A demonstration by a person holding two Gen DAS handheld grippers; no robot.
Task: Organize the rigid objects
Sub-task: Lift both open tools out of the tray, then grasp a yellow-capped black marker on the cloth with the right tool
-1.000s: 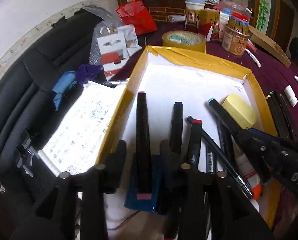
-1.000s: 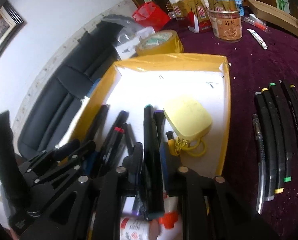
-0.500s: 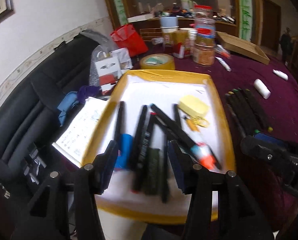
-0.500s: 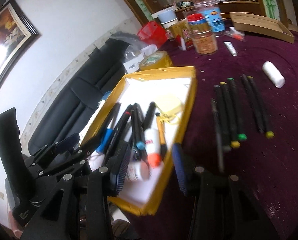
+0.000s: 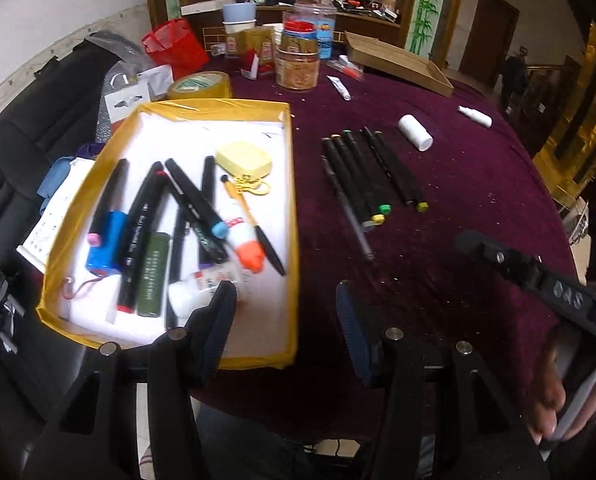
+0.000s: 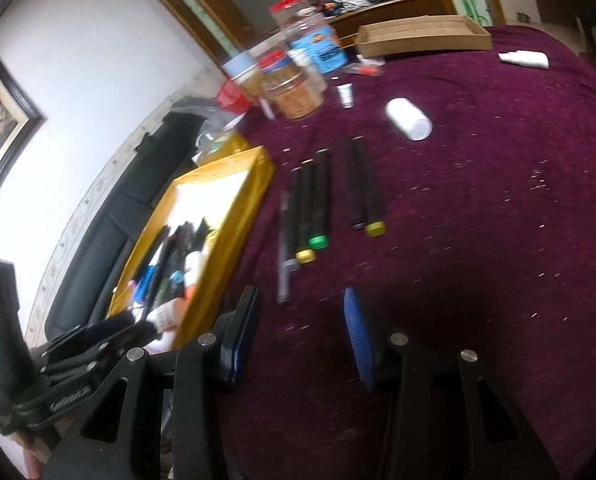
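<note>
A yellow-edged box (image 5: 293, 208) with a white floor holds several markers (image 5: 137, 220), pens, a blue case, a glue bottle (image 5: 245, 240) and a yellow tag (image 5: 243, 158). It also shows in the right wrist view (image 6: 233, 240). A row of black markers (image 5: 362, 172) lies on the purple cloth right of the box; in the right wrist view the markers (image 6: 318, 200) lie ahead. My left gripper (image 5: 285, 308) is open and empty at the box's near right corner. My right gripper (image 6: 300, 320) is open and empty above the cloth, near the markers' ends.
A white cylinder (image 5: 416, 138) and small white tubes lie beyond the markers. Jars (image 5: 298, 68), a tape roll (image 5: 199, 86), a red bag and a flat cardboard box (image 5: 398, 62) stand at the back. A black sofa (image 5: 25, 128) and papers lie left of the table.
Both grippers have let go of the markers they held in the box, opened, and pulled back and to the right. The released markers now lie in the box.
</note>
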